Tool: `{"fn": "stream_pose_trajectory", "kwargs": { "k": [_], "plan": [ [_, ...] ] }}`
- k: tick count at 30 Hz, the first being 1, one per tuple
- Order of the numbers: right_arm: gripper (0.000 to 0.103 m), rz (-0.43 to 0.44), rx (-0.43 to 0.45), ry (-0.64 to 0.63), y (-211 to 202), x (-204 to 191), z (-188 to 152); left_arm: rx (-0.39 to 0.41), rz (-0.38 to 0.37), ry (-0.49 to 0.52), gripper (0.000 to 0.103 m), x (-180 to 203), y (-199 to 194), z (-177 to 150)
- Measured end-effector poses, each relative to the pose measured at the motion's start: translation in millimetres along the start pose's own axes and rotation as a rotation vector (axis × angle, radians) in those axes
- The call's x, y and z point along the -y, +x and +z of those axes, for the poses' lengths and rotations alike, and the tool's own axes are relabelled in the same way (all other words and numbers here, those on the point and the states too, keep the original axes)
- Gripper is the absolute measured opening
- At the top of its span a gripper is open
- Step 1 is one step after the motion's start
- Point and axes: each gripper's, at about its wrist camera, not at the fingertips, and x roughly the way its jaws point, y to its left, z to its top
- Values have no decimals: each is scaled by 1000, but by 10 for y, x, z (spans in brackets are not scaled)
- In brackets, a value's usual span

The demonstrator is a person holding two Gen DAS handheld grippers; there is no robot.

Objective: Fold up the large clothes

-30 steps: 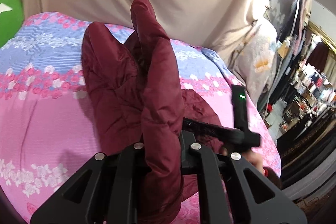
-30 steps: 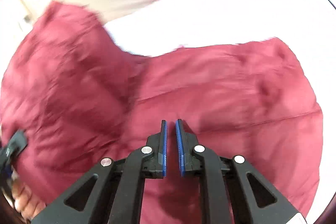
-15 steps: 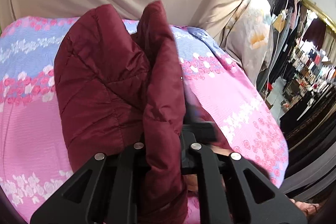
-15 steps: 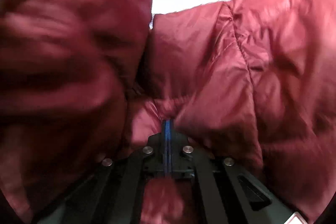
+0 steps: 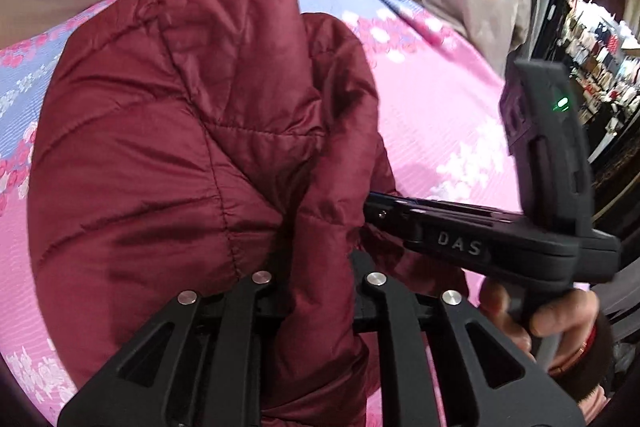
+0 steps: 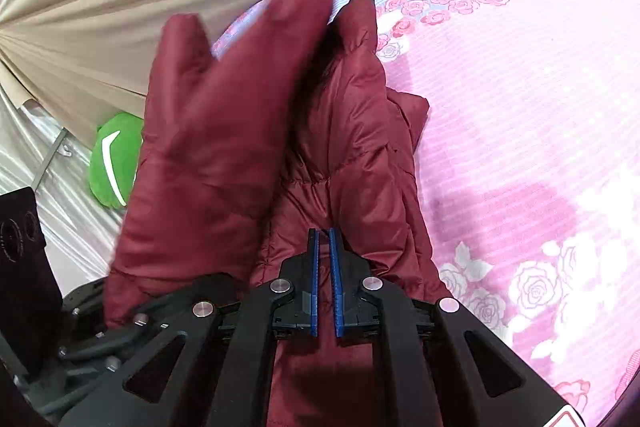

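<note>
Between left fingers [image 5: 320, 291], maroon jacket [image 5: 192, 155]

Raised letters "DAS" readable on the black body of the right gripper [image 5: 460, 247], seen from the left wrist camera. On the black device [image 6: 18, 239] at the left edge of the right wrist view, some round printed marks, too small to read. No other legible text, number or label anywhere.

Left gripper [image 5: 318, 291] pinching, right gripper [image 6: 325, 247] apparently empty, both opening.
</note>
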Motion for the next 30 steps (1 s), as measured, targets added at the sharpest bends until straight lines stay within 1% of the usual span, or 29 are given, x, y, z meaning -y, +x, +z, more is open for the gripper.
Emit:
{"fn": "stream_pose_trajectory", "kwargs": {
  "k": [1, 2, 4, 5, 7, 8, 10, 11, 12, 13, 14, 15, 16, 17, 18, 19, 20, 21, 22, 23, 24, 27, 28, 29, 30],
  "plan": [
    [8, 2, 1, 4, -63, -19, -29, -4, 9, 2, 14, 15, 45, -9],
    [8, 0, 9, 6, -199, -5, -131, -8, 16, 2, 15, 29, 81, -5],
    [9, -11, 60, 23, -365, 65, -103, -15, 41, 24, 15, 79, 146, -1],
    [12, -19, 83, 24, -404, 1, -257, -13, 53, 37, 16, 99, 164, -5],
    [20, -51, 140, 0, -609, -38, -271, -4, 86, 66, 16, 144, 229, -18],
    [22, -60, 152, -10, -662, -60, -264, 4, 109, 83, 16, 175, 264, -36],
    [24, -56, 177, -34, -794, -143, -281, 22, 140, 106, 17, 237, 291, -64],
    [26, -51, 189, -42, -826, -171, -278, 33, 146, 111, 19, 257, 270, -74],
    [27, -48, 200, -49, -837, -190, -272, 39, 137, 109, 25, 263, 228, -74],
    [29, -48, 204, -56, -857, -179, -324, 49, 98, 92, 39, 255, 105, -64],
    [32, -51, 209, -70, -896, -201, -346, 59, 61, 72, 45, 234, -33, -70],
    [34, -51, 214, -87, -961, -192, -385, 83, 29, 52, 60, 235, -187, -59],
    [40, -48, 219, -103, -1017, -142, -399, 139, -7, 30, 73, 201, -447, -71],
    [48, -46, 229, -123, -1086, -177, -421, 206, -30, 15, 80, 151, -733, -108],
    [52, -40, 238, -139, -1177, -213, -458, 244, -33, 9, 90, 112, -888, -146],
    [59, -26, 251, -167, -1224, -299, -507, 305, -28, -3, 91, 41, -1141, -196],
    [64, -13, 258, -187, -1239, -375, -543, 348, -16, -23, 92, -49, -1347, -246],
    [67, 7, 266, -222, -1272, -483, -604, 367, -1, -42, 92, -131, -1466, -284],
    [72, 22, 267, -247, -1300, -546, -635, 385, 35, -82, 92, -271, -1600, -345],
    [76, 36, 266, -271, -1297, -643, -683, 382, 63, -110, 92, -362, -1637, -383],
    [77, 47, 259, -290, -1266, -723, -726, 363, 95, -142, 92, -461, -1631, -417],
    [77, 63, 219, -344, -1056, -936, -877, 304, 145, -230, 92, -711, -1498, -515],
    [77, 48, 204, -367, -960, -998, -928, 271, 147, -265, 92, -782, -1407, -572],
    [75, 22, 196, -385, -884, -1037, -957, 240, 144, -289, 91, -826, -1317, -625],
    [70, -19, 197, -401, -803, -1057, -988, 210, 144, -306, 89, -825, -1200, -647]
  ]
}}
